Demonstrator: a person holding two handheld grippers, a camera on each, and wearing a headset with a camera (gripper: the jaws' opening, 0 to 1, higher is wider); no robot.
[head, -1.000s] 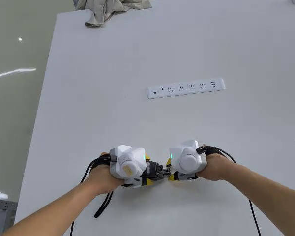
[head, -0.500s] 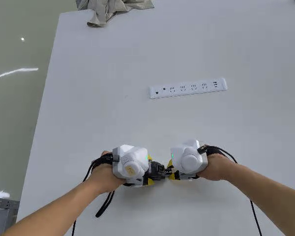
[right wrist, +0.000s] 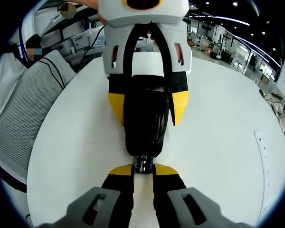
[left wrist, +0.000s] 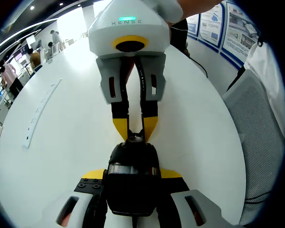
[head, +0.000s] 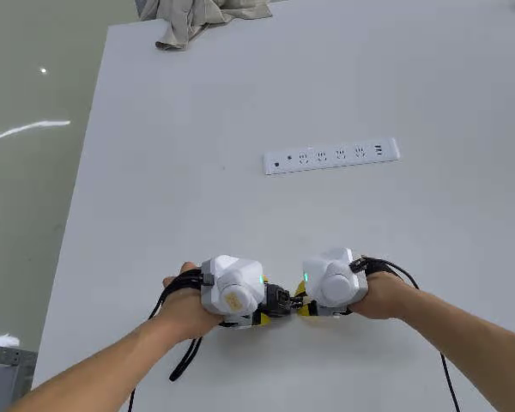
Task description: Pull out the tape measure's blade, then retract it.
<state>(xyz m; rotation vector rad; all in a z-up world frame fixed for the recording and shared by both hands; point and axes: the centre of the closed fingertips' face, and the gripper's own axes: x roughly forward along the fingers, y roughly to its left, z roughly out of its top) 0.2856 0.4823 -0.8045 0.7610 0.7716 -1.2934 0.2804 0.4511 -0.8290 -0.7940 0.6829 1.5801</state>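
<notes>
Open table (head: 180,129) all round (1 power strip (head: 332,157) well ahead)

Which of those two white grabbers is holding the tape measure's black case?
The left gripper: its jaws clamp the case from both sides. The right gripper pinches just the blade where it leaves the case.

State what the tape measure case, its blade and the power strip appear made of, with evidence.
Tape measure case: likely black plastic or rubber, glossy with soft highlights. Blade: thin strip with printed scale marks, probably painted steel, though unconfirmed. Power strip: white moulded plastic, matte.
</notes>
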